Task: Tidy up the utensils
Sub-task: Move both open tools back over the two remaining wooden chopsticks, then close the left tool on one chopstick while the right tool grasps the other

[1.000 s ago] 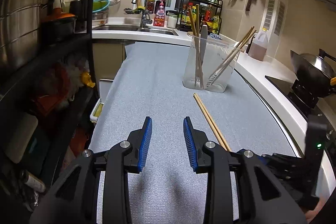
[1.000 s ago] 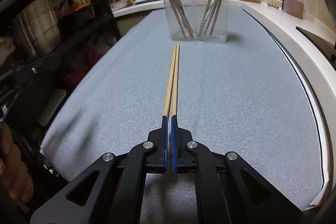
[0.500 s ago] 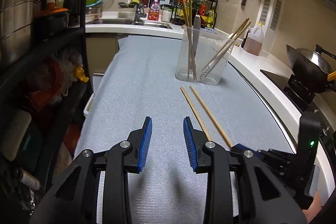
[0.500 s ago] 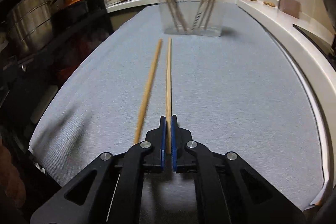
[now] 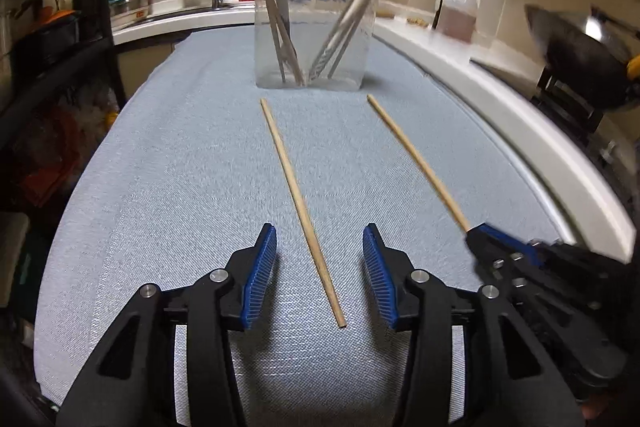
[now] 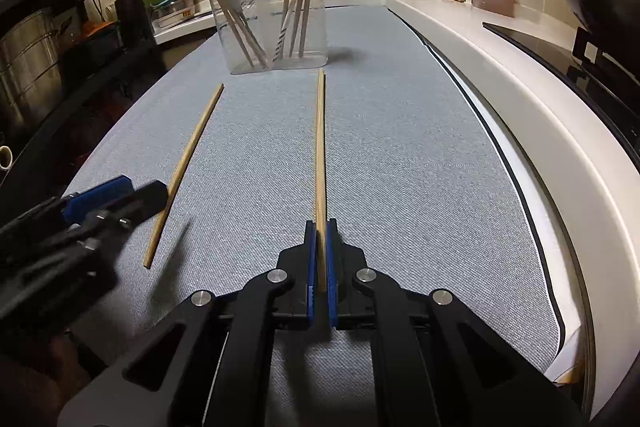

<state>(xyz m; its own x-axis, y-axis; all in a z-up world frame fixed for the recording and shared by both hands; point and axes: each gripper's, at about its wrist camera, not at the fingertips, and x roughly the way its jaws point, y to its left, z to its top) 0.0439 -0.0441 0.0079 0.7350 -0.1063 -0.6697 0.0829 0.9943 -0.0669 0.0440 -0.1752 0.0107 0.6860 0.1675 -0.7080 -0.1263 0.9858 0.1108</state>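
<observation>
- Your right gripper: blue pads pinch the near end of one pale wooden chopstick, which points at the clear plastic utensil tub.
- Your left gripper: jaws spread wide, nothing btwn pads but the 2nd wooden chopstick, lying flat on the grey-blue cloth mat.
- Tub stands at the mat's far edge w/ more chopsticks leaning inside.

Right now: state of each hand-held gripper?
Left hand-held gripper: open, holding nothing; the loose chopstick lies between its fingers on the mat.
Right hand-held gripper: closed on the other chopstick.
</observation>
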